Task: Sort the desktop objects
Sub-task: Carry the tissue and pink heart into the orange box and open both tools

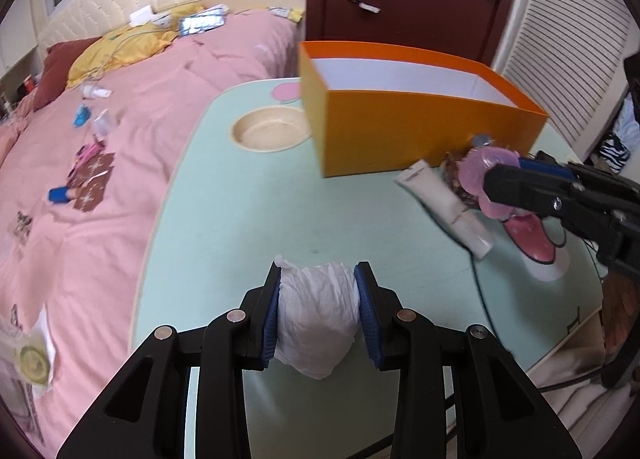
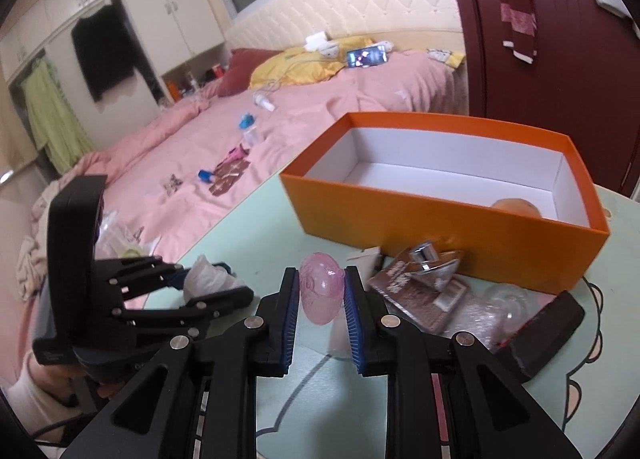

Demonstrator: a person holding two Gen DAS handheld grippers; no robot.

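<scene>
Left wrist view: the left gripper [image 1: 317, 299] has its jaws pinching a crumpled white paper wad [image 1: 316, 319], its blue pads [image 1: 272, 323] pressed against both sides, above the pale green table [image 1: 224, 219]. Ahead stands an open orange box [image 1: 400, 131] with a white interior, and just left of it a round cream recess [image 1: 270, 130] is set into the table surface. Near the box's front right corner lie a white tube [image 1: 444, 199] and a pink-and-white stand [image 1: 536, 247]. The right gripper [image 1: 492, 179] enters from the right, with a translucent pink object [image 1: 480, 175] at its tip.

Right wrist view: the right gripper [image 2: 322, 291] has its jaws pinching the translucent pink object [image 2: 322, 287], an egg-shaped piece held upright between the pads. To the left, the left gripper [image 2: 212, 283] holds the white paper wad [image 2: 204, 277] near the table's edge. The orange box [image 2: 440, 219] stands beyond, with a rounded peach-coloured item [image 2: 516, 206] just visible inside near its front wall. In front of the box lie a brown printed packet [image 2: 416, 291] with a silvery piece [image 2: 432, 259] on it, some clear plastic [image 2: 492, 311] and a dark block [image 2: 548, 323]. A bed with a pink quilt [image 2: 300, 131] lies beside the table, with small items scattered on it.
</scene>
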